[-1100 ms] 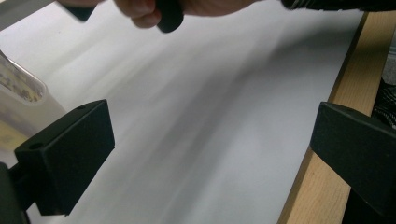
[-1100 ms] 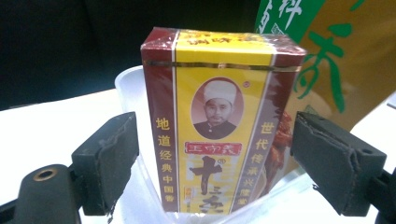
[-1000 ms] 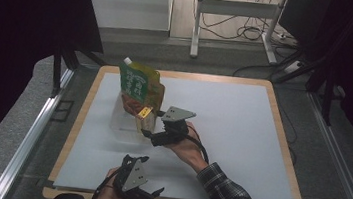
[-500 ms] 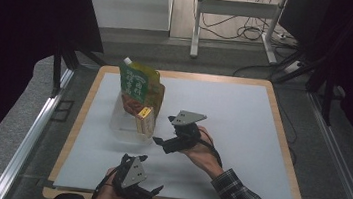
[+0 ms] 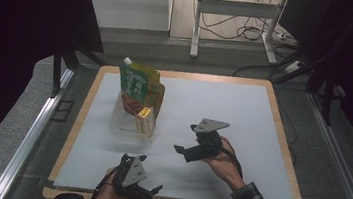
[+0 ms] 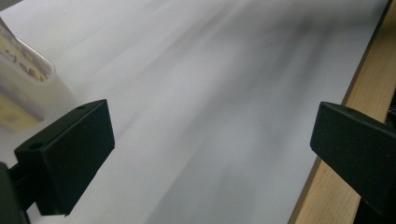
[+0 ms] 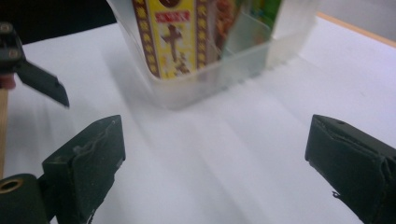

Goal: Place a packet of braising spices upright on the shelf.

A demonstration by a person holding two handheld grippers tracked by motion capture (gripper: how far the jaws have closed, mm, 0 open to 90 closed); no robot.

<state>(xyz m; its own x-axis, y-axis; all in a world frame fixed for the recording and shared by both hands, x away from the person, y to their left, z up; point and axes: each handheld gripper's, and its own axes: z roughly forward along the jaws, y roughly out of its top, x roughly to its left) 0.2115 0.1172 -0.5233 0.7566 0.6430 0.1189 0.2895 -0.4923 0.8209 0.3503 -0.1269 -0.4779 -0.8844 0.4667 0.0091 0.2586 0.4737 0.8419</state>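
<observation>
Nearest the person, the left claw [image 5: 146,192] sits low at the front edge of the table [image 5: 243,117], jaws spread wide with nothing but bare white surface between them in the left gripper view. It looks parked there to stay clear of the work, pointing off along the wooden rim. A bit further in, the right claw [image 5: 182,150] is held just above the table to the right of the clear plastic tub [image 5: 131,127], aimed back at it. Its jaws have just been opening and now stand wide apart with nothing between them, so it's released, not gripping anything. In the right gripper view the tub [image 7: 210,74] is a short way ahead of the jaws, not touching them. Best guess is the person let go of something in the tub and is backing off. The tub stands left of the table's middle and works as a holder: its walls keep the packets upright. A yellow box-like packet [image 5: 145,118] with red print leans at the near corner, an orange-brown snack bag [image 5: 134,102] stands behind it, and a tall green spouted pouch [image 5: 133,82] sticks up at the back. Count: two claws, one tub, three packets as far as can be told, since there's overlap.
</observation>
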